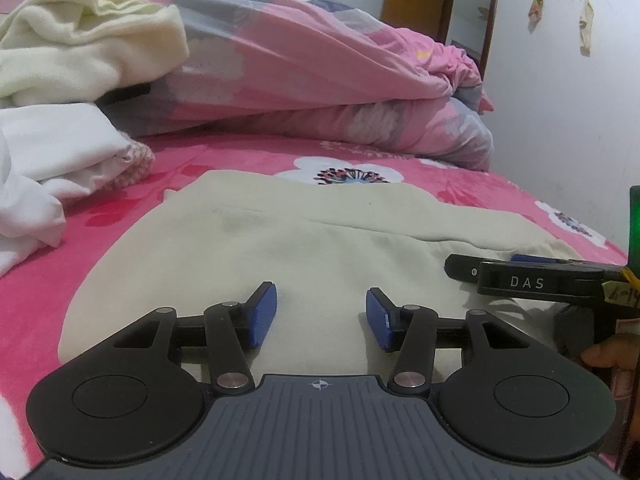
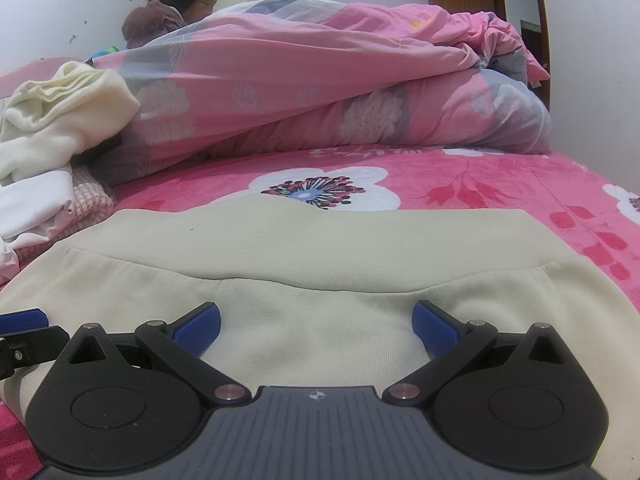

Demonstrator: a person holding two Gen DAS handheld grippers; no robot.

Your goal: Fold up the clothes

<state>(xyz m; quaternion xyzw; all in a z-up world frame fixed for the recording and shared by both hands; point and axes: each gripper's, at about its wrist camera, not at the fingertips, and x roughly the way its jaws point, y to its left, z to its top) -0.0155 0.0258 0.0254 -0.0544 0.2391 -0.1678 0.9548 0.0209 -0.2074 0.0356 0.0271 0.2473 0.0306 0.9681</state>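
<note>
- Jaws of the left gripper [image 1: 322, 316] stand apart, blue pads clear of the cloth, nothing between them; it tilts gently down over the cream knit garment [image 1: 304, 248].
- Jaws of the right gripper [image 2: 318, 326] gape wider, also empty, pitched down at the same garment's waistband side.
- Cream garment lies flat on the pink flowered bed sheet [image 2: 500, 184].
- Right gripper's black body shows at the left view's right edge, fingers [image 1: 608, 354] wrapped beneath it.
- Pink quilt [image 2: 320, 80] is heaped behind; a pale yellow cloth [image 1: 80, 44] and white cloth [image 1: 48, 148] are piled left.
</note>
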